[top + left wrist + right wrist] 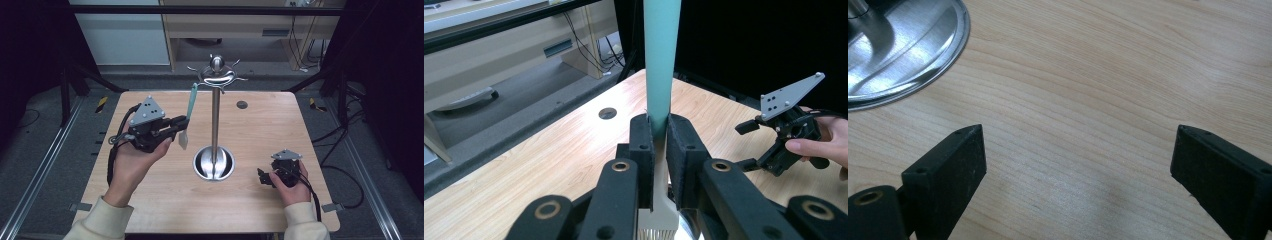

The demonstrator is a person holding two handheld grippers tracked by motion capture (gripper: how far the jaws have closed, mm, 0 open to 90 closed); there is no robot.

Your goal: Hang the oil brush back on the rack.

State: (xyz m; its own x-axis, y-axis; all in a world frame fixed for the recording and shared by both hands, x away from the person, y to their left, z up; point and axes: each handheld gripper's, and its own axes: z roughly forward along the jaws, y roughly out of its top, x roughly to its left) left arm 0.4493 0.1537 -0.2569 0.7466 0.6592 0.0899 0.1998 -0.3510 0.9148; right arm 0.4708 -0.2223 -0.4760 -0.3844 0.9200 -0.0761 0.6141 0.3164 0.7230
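While clamped by the left gripper (181,121) low on its teal handle, brush (189,116) hanging at the stand (215,120) hook; likely unhooking or hanging, needing a careful lift; right gripper (264,176) jaws wide, idle on table (150,200)
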